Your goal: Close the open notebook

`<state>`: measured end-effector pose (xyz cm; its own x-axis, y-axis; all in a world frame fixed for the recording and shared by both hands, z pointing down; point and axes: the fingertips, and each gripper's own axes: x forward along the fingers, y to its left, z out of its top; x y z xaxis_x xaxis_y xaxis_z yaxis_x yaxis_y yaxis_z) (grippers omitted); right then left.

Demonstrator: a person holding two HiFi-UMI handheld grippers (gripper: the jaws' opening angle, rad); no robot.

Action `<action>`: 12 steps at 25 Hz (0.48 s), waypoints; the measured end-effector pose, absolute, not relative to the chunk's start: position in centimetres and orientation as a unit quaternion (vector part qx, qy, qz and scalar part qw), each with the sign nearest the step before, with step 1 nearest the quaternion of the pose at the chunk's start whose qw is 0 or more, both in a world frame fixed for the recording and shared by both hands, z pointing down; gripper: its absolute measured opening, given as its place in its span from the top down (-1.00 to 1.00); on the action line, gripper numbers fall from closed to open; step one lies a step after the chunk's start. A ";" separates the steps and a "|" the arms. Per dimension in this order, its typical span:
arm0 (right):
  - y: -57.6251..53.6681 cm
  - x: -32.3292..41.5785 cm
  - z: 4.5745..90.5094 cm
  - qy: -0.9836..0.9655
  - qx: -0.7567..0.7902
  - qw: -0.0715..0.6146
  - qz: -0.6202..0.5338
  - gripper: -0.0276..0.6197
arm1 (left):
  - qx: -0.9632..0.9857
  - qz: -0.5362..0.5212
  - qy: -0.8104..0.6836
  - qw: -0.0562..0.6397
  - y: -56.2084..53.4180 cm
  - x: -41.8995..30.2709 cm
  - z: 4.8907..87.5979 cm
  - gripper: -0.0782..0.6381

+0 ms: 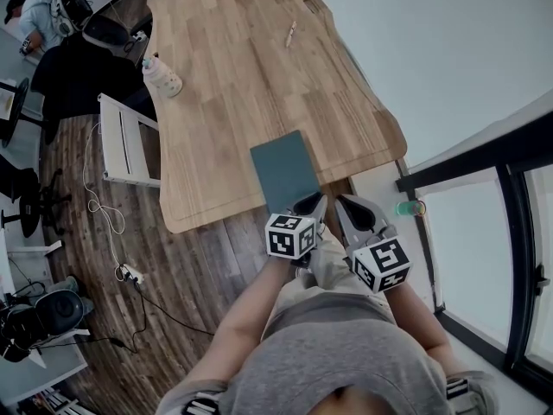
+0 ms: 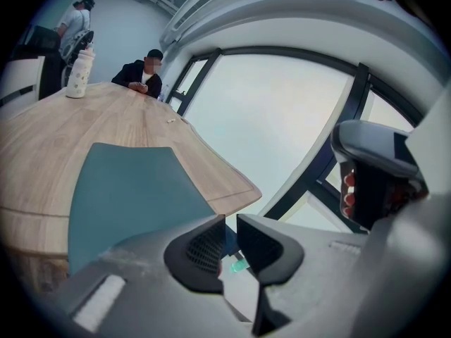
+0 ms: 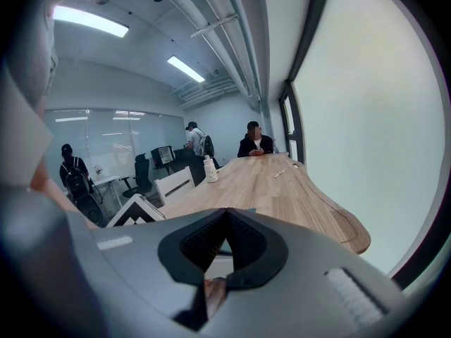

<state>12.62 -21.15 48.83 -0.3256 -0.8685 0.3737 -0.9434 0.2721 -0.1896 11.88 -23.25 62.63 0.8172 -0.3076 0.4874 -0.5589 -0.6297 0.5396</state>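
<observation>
Head view with both gripper views. The notebook (image 1: 283,169), with a teal cover, lay closed and flat on the wooden table (image 1: 242,67), its near short side at the table's near edge. The left gripper (image 1: 308,204) pointed at the notebook's near right corner; whether it touched the cover could not be told. In the left gripper view, its 2 jaws stood a narrow gap apart with nothing between them (image 2: 230,225), and the teal cover (image 2: 127,196) filled the area just ahead and to the left. The right gripper (image 1: 352,206) was held just beside the left one, off the table's near edge and clear of the notebook. In the right gripper view, its 2 jaws met at the tips and held nothing (image 3: 225,213). A white bottle (image 1: 162,78) stood upright near the table's left edge, well apart from the notebook, and a small pen-like object (image 1: 290,33) lay farther up the table. A white chair (image 1: 125,141) stood beside the table's left side.
</observation>
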 end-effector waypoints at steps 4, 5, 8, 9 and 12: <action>-20.9 12.0 48.6 -0.795 0.568 0.099 0.188 0.91 | 0.887 0.169 -0.248 0.352 -23.1 11.3 62.0 0.62; -20.8 11.8 48.6 -0.797 0.566 0.099 0.187 0.91 | 0.887 0.166 -0.249 0.350 -23.0 11.1 61.7 0.61; -20.7 11.2 48.2 -0.801 0.562 0.097 0.182 0.91 | 0.890 0.160 -0.255 0.343 -22.9 10.5 61.0 0.60; -20.6 11.0 48.1 -0.802 0.561 0.096 0.181 0.91 | 0.890 0.159 -0.258 0.340 -22.9 10.2 60.8 0.59; -20.3 10.3 47.7 -0.807 0.556 0.094 0.176 0.91 | 0.890 0.154 -0.269 0.334 -22.7 9.1 60.2 0.58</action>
